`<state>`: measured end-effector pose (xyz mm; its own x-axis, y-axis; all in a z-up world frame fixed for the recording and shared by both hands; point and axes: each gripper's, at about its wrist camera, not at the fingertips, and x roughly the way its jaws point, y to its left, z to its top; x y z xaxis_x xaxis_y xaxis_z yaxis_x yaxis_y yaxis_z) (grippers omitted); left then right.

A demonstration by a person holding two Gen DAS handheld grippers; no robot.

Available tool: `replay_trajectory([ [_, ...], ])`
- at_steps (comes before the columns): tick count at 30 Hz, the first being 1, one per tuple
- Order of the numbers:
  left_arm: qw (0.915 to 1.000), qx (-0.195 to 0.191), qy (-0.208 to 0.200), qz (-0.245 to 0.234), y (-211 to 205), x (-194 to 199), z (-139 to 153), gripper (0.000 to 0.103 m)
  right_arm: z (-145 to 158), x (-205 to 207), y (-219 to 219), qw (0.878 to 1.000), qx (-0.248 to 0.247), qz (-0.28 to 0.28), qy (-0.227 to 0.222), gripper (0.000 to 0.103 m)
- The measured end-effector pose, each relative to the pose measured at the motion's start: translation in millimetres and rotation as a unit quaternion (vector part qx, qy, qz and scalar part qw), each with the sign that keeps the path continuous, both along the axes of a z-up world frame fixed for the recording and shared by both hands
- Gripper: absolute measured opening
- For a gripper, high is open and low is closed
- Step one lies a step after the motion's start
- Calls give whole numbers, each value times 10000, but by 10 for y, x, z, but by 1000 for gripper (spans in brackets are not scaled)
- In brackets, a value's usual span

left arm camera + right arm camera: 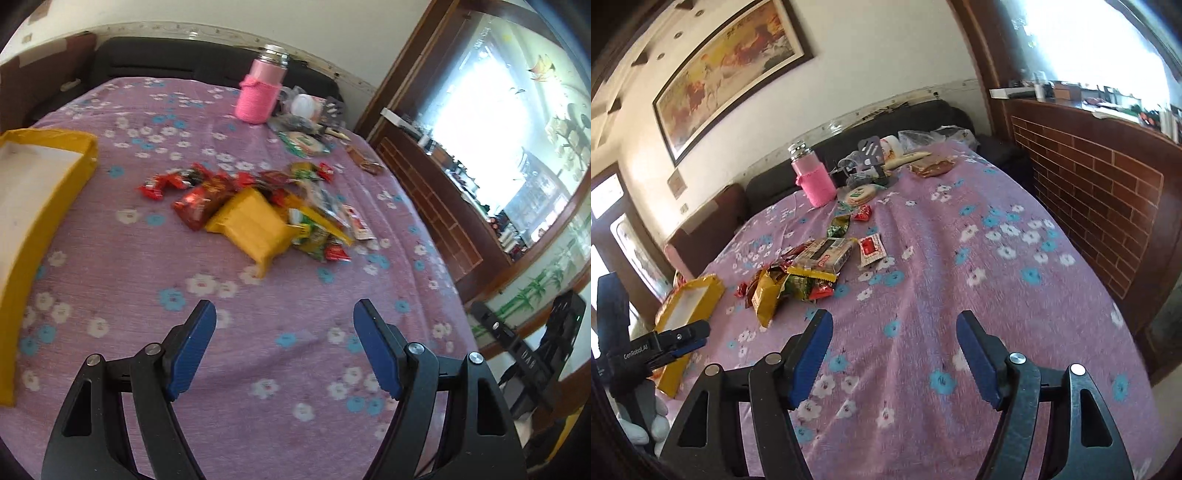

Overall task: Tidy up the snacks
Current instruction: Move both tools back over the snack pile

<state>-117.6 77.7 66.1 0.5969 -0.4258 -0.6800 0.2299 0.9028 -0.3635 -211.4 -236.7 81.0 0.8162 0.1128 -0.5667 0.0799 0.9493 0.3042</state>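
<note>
Left gripper spread wide, blue-padded fingers well apart, nothing between them, raised and angled forward and down. Right gripper likewise wide, fingers clamping nothing. From the right wrist view, left gripper low at left, gripped in a white-gloved hand.

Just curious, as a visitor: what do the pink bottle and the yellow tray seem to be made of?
The pink bottle looks like shiny metal at its silver cap, wrapped in a knitted yarn sleeve with a ribbed texture. The yellow tray seems to be matte cardboard or paper, with a plain white inside; the blur leaves that uncertain.
</note>
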Motion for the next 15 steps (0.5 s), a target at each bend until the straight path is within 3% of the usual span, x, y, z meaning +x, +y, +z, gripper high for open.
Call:
replay_trajectory([
  [6,9977,-15,-256,631,492,-80,109,77,176,537,232,9973,178,691,183,72],
  [9,9964,221,-283,771,623,-82,88,77,194,944,475,9929,325,1097,325,72],
  [15,9974,132,59,709,738,140,-52,77,-96,1564,1010,9830,352,1576,877,71],
])
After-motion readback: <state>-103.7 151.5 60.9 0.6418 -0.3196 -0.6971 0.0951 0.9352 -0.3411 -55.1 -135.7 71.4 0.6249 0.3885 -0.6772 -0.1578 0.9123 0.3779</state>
